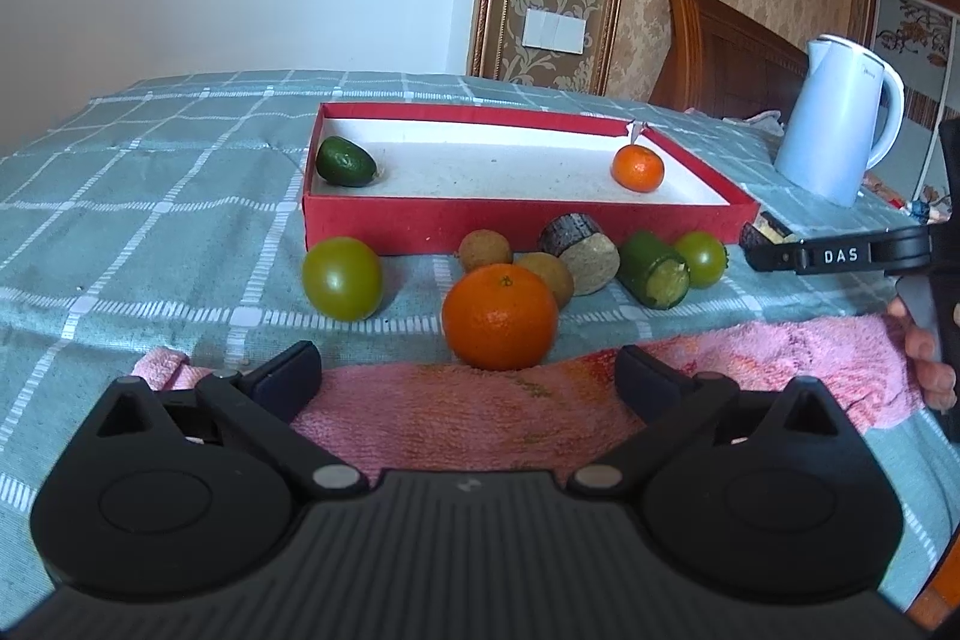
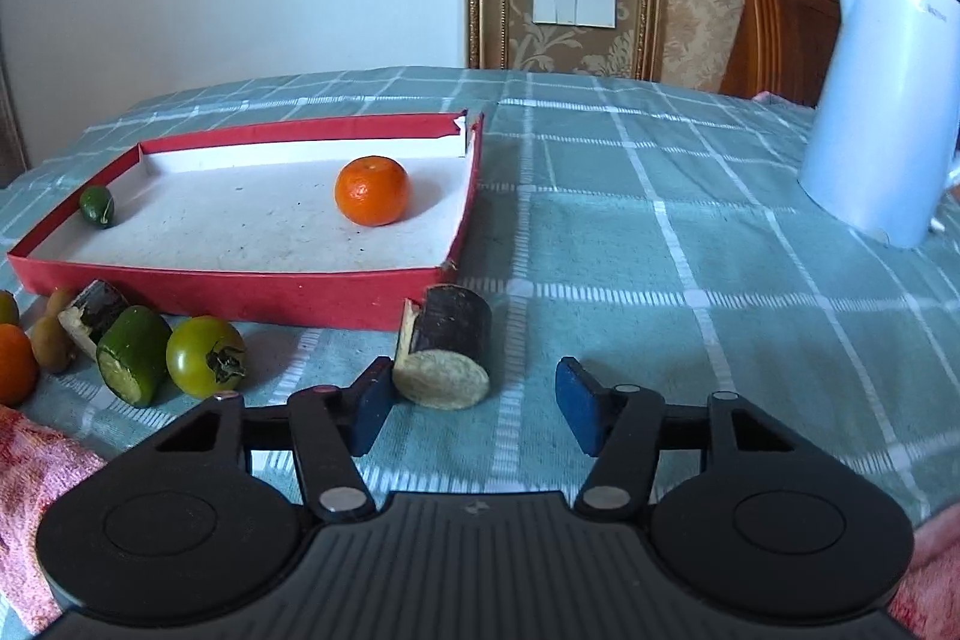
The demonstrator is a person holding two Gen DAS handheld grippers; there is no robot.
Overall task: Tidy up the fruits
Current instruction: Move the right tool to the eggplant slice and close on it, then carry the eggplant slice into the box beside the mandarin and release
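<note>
While both hand-held grippers are hanging low over the checked teal cloth [image 2: 690, 244], the fruits are showing plainly: a large orange mandarin [image 1: 500, 316] with dimpled glossy skin is sitting at the far edge of a pink towel [image 1: 468, 412], stem dimple facing up, straight ahead at twelve o'clock of the left hand-held gripper [image 1: 468, 382], whose jaws are standing wide apart and holding nothing. At ten o'clock from the mandarin a round green tomato [image 1: 342, 278] is resting alone; at one o'clock two small brown fruits [image 1: 485, 250] are crowding just behind it, beside a dark-skinned eggplant chunk [image 1: 579, 244], a green cucumber piece [image 1: 654, 269] and a smaller green tomato [image 1: 702, 258]. The cucumber piece is lying on its side, its long axis running toward five o'clock and its pale cut face turned to the camera. A shallow red box [image 1: 420, 226] with a white floor is sitting behind this row, holding a dark green fruit [image 1: 346, 162] in its left corner and a small mandarin [image 1: 637, 168] near its right wall. A white kettle [image 1: 840, 124] is standing well off at two o'clock. From the right wrist view, the right hand-held gripper [image 2: 474, 409] is also gaping wide and gripping nothing, its left pad touching or nearly touching another eggplant chunk [image 2: 447, 355], which is lying with its round pale cut face toward the camera and its axis pointing to twelve o'clock, just beside the box's near right corner.
</note>
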